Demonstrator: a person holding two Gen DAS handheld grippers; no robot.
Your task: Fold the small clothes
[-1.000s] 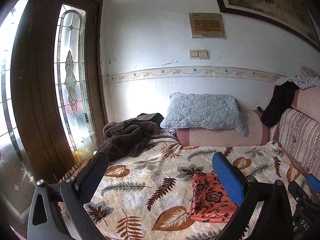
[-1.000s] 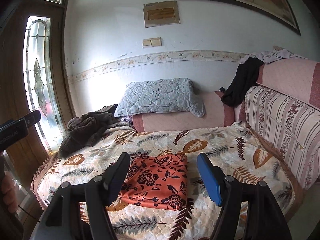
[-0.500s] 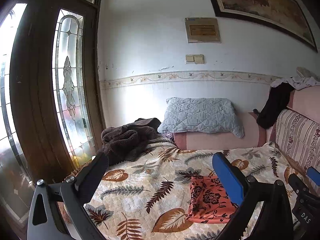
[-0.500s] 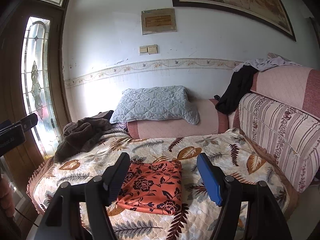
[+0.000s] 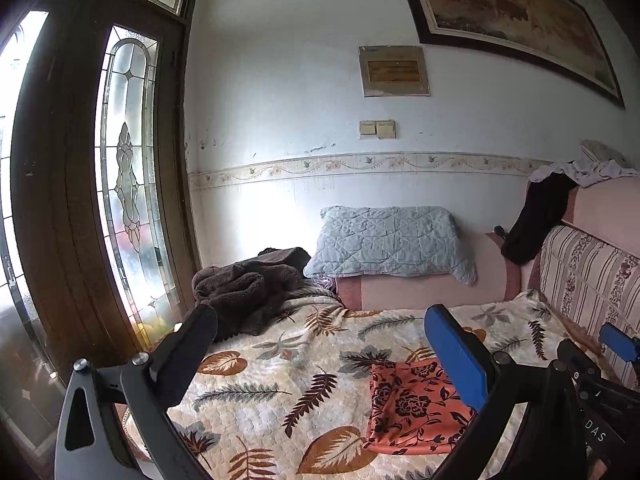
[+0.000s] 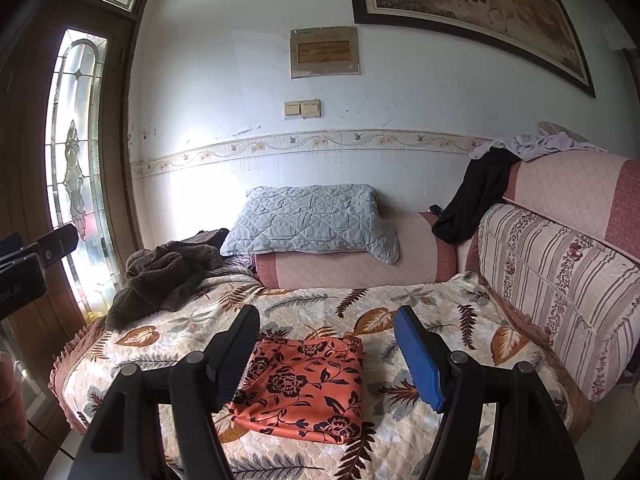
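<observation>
A folded orange cloth with black flowers (image 6: 306, 386) lies flat on the leaf-patterned bedspread (image 6: 424, 308). It also shows in the left wrist view (image 5: 408, 408), low right. My right gripper (image 6: 326, 344) is open and empty, held above and in front of the cloth. My left gripper (image 5: 320, 356) is open and empty, to the left of the cloth and back from it. The right gripper's edge shows at the far right of the left wrist view (image 5: 618, 344).
A brown fleece garment (image 6: 168, 276) is heaped at the bed's far left. A grey quilted pillow (image 6: 312, 224) rests on a pink bolster (image 6: 360, 264). A striped cushion (image 6: 560, 280) and draped black cloth (image 6: 472, 200) are on the right. A glass door (image 5: 128, 200) is on the left.
Both grippers have pulled back and tilted upward, so the cloth sits lower and smaller in both views. The cloth has not moved. Both stay open.
</observation>
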